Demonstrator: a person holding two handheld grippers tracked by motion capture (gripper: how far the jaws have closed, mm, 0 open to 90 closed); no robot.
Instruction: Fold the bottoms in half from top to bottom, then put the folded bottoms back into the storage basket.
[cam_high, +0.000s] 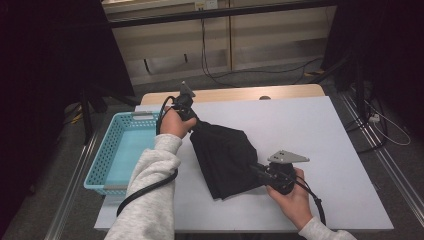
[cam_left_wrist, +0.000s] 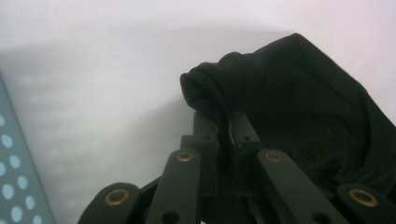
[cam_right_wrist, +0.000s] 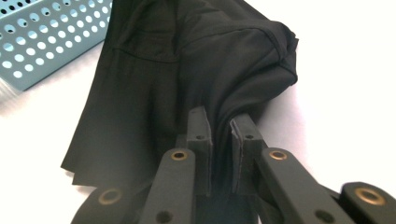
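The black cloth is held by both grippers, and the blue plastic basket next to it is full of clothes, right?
Not quite. Both the left gripper and the right gripper do pinch the black cloth, but the blue plastic basket with holes beside it is empty; the high view shows its bare bottom.
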